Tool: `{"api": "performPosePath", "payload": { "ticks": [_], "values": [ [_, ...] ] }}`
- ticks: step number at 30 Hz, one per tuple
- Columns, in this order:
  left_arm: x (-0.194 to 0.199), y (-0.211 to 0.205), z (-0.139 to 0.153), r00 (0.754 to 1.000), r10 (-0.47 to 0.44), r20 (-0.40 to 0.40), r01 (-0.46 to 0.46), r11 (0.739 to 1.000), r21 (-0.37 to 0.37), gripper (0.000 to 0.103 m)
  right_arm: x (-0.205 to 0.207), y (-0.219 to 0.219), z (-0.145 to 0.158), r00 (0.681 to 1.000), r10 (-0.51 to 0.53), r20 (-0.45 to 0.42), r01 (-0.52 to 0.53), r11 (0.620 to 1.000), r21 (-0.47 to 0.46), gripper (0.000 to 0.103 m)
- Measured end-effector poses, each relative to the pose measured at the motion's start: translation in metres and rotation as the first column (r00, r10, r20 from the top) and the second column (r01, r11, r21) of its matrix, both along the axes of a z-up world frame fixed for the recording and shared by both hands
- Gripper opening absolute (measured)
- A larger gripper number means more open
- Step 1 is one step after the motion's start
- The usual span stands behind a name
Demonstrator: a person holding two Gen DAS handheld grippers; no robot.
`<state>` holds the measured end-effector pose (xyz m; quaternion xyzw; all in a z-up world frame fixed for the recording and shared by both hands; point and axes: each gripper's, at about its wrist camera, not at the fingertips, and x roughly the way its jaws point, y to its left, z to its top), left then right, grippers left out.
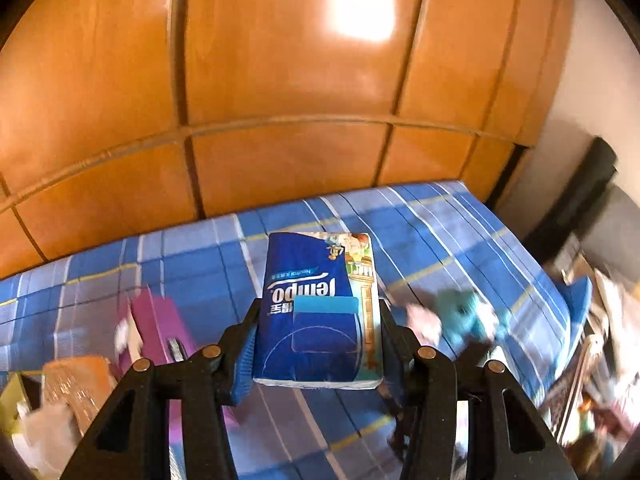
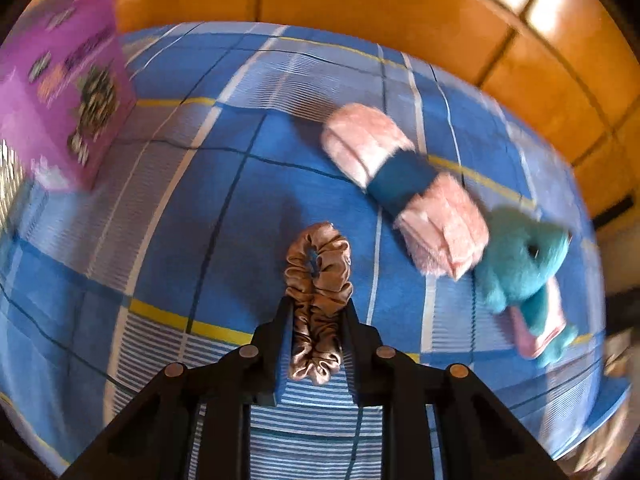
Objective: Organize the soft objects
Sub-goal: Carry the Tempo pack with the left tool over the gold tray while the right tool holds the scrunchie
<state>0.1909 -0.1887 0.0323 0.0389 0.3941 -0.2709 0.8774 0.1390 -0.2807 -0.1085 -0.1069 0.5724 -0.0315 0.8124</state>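
the left hand-held gripper (image 1: 318, 344) is partly closed around a blue tissue pack (image 1: 318, 308), its pads pressed against the pack's two long sides. the pack is lifted clear of the bed (image 1: 440, 232) and points away toward 12 o'clock, its printed face up and its white end toward the camera. beyond it a blue plaid sheet covers the bed, and past the bed stand orange wooden panels (image 1: 280, 80) with a bright glare at about 1 o'clock.

in the left wrist view a purple box (image 1: 160, 328) lies blurred at 9 o'clock of the pack, and a pink and teal blur sits at 3 o'clock of it, too smeared to read there.

the right hand-held gripper (image 2: 318, 316) is almost fully closed and pinches a tan satin scrunchie (image 2: 318, 292). the scrunchie is squeezed flat between the pads; its loop sticks out past the fingertips toward 12 o'clock and its other end bunches up nearer the camera. whether it touches the sheet i cannot tell.

in the right wrist view a fluffy pink roll with a blue band (image 2: 404, 188) lies on the bed at 2 o'clock of the scrunchie. a teal plush toy (image 2: 524, 264) touches the roll's far end, at 3 o'clock. the purple box (image 2: 64, 88) stands at 10 o'clock, well apart from the scrunchie.
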Motion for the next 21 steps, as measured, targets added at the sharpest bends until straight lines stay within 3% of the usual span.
{"api": "performPosePath", "payload": {
  "ticks": [4,10,15,21],
  "values": [
    [0.02,0.003,0.005,0.999,0.052,-0.004,-0.052,0.999,-0.001,0.052,-0.006,0.005,0.0,0.999,0.05,0.01,-0.049,0.997,-0.067,0.019],
    [0.028,0.002,0.0,0.997,0.077,0.01,-0.078,0.996,0.047,0.052,0.001,-0.001,0.0,0.999,0.032,0.0,-0.032,0.998,-0.046,0.019],
    [0.043,-0.003,0.005,0.996,0.085,0.018,-0.086,0.993,0.083,0.052,0.007,-0.014,0.0,1.0,-0.028,-0.009,0.029,0.999,0.037,0.021],
    [0.084,0.009,0.016,0.989,0.147,0.008,-0.147,0.984,0.101,0.052,0.006,-0.007,-0.003,1.0,0.016,0.01,-0.016,1.0,-0.017,0.021]
  ]
}}
